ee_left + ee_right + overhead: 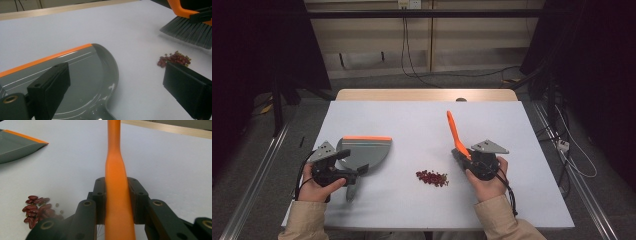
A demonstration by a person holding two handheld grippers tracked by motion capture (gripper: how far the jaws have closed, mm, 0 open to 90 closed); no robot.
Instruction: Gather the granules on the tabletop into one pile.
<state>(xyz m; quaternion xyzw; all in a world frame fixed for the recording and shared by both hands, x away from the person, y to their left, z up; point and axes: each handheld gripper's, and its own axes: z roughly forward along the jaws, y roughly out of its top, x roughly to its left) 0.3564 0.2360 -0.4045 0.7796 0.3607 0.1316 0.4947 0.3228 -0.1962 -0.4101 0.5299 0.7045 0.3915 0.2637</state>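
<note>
Dustpan [364, 151], grey with an orange front lip, lies flat on the white table [422, 125], well to the left of the beans. Its lip faces away from the person and its handle runs back toward the left gripper [343, 162], whose jaws stand spread above the pan, pinching nothing. It looks light, stiff and smooth; the handle is probably the best hold.

Brush [455, 135], just right of the beans, has its orange handle clamped between the right gripper's [468, 159] jaws. The handle slants up and away, bristles low.

Beans [432, 177], a small loose red heap, would likely scatter easily.
</note>
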